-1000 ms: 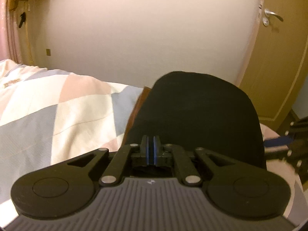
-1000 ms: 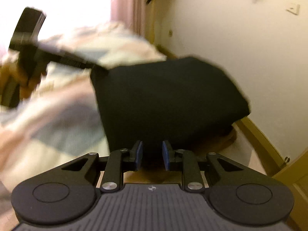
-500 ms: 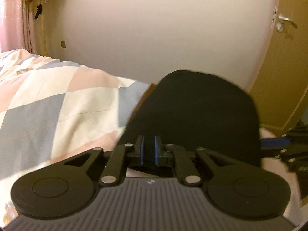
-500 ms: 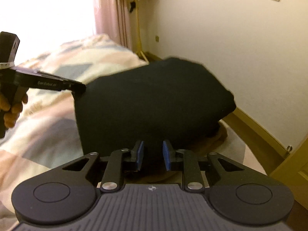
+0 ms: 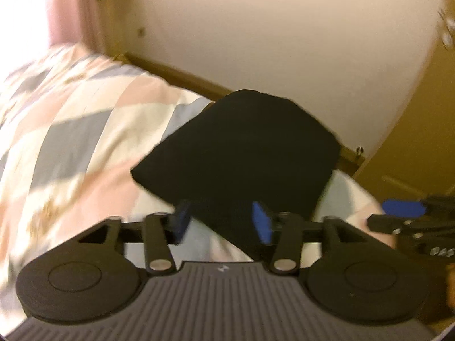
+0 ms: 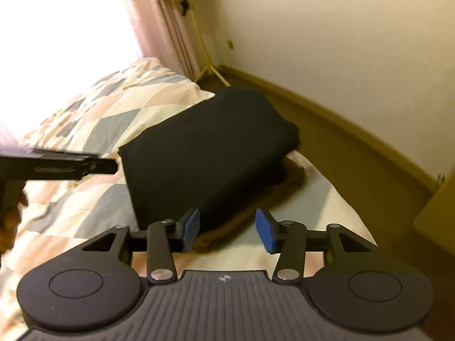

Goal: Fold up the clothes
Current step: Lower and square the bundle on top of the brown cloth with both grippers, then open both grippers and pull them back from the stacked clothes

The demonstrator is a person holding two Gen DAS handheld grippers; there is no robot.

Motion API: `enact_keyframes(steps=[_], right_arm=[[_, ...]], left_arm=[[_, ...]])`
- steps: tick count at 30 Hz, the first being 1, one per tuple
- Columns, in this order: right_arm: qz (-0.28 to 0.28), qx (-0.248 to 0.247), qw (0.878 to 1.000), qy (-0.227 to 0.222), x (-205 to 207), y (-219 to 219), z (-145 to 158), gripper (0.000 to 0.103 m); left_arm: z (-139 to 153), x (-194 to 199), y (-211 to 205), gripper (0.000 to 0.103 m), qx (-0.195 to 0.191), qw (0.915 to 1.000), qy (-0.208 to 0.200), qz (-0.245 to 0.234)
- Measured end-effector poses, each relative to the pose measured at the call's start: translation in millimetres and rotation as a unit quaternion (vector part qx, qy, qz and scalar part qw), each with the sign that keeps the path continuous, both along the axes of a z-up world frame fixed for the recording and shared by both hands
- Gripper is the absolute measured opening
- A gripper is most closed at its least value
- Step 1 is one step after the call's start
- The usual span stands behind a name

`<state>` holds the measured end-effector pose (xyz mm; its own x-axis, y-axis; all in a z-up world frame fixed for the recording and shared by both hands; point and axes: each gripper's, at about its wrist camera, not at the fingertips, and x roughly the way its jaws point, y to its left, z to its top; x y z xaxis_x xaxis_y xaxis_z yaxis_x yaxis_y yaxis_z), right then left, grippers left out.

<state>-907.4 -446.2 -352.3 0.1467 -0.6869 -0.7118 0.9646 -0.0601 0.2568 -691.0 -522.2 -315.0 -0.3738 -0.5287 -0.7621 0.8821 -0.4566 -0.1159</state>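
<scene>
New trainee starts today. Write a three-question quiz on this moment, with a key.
1. True or false: both hand-held grippers are open.
2. What lies directly under the black garment? A) brown garment B) white towel C) pillow
3. Fill in: the garments rest on a patterned ____.

Key:
1. True. The left hand-held gripper and right hand-held gripper both show their blue pads spread apart, clamping nothing.
2. A. A brown garment peeks out beneath the folded black one.
3. Quilt, in pink, cream and grey diamonds.
</scene>
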Motion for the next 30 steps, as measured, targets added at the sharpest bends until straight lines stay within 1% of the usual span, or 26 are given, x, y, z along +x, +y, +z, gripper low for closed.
enact_keyframes(steps=[2,4,6,7,8,9,10,11,15,17,19,21,24,26,28,30], right_arm=[[0.006,-0.005,1.000,0.002,-6.9,11.3,16.6,0.054],[0.012,-0.018,1.000,0.004,-13.6,21.4,34.2,0.054],[0.021,-0.037,0.999,0.004,-22.9,24.1,44.7,0.042],[0.028,-0.044,0.999,0.005,-28.2,22.4,47.5,0.028],[0.032,-0.047,0.998,0.008,-34.3,16.8,46.5,0.019],[0.036,-0.049,0.998,0.013,-39.4,9.6,43.6,0.017],[0.041,-0.053,0.998,0.019,-44.6,2.0,38.6,0.014],[0.046,-0.058,0.997,0.024,-50.1,-5.9,32.9,0.012],[0.067,-0.065,0.995,0.046,-64.5,-42.6,-1.0,0.011],[0.083,-0.072,0.993,0.050,-66.4,-58.0,-17.6,0.011],[0.102,-0.084,0.990,0.056,-63.8,-69.2,-32.3,0.011],[0.118,-0.098,0.986,0.061,-61.8,-78.8,-45.0,0.011],[0.142,-0.105,0.981,0.083,-59.8,-94.2,-67.9,0.013],[0.159,-0.092,0.977,0.105,-58.7,-103.9,-86.5,0.013],[0.163,-0.081,0.978,0.099,-62.6,-108.8,-101.5,0.013],[0.159,-0.079,0.981,0.084,-68.4,-108.8,-111.3,0.013]], left_arm=[[18.2,-0.3,23.3,0.067,0.021,0.9988,0.028,0.034],[29.0,-2.8,42.5,0.068,0.031,0.9971,0.042,0.056],[32.1,-10.1,55.9,0.067,0.031,0.9962,0.051,0.062],[31.8,-14.9,61.3,0.064,0.030,0.9961,0.055,0.062],[29.9,-20.6,65.0,0.055,0.026,0.9963,0.056,0.059],[25.5,-28.0,65.7,0.040,0.017,0.9971,0.051,0.053],[20.1,-35.5,65.2,0.033,0.010,0.9978,0.046,0.047],[12.5,-42.9,62.5,0.023,0.005,0.9983,0.039,0.042],[-25.6,-71.9,42.4,0.012,0.003,0.9992,0.031,0.026],[-40.5,-86.9,31.5,0.012,-0.004,0.9995,0.025,0.017],[-51.3,-99.3,22.8,0.012,-0.024,0.9996,0.014,0.009],[-63.5,-105.3,16.6,0.012,-0.047,0.9989,-0.007,0.008],[-86.7,-103.3,9.8,0.012,-0.047,0.9984,-0.029,0.011],[-100.3,-102.4,8.9,0.012,-0.046,0.9983,-0.035,0.005],[-108.2,-107.8,14.1,0.012,-0.061,0.9970,-0.046,-0.010],[-113.0,-116.8,19.2,0.012,-0.080,0.9941,-0.067,-0.026]])
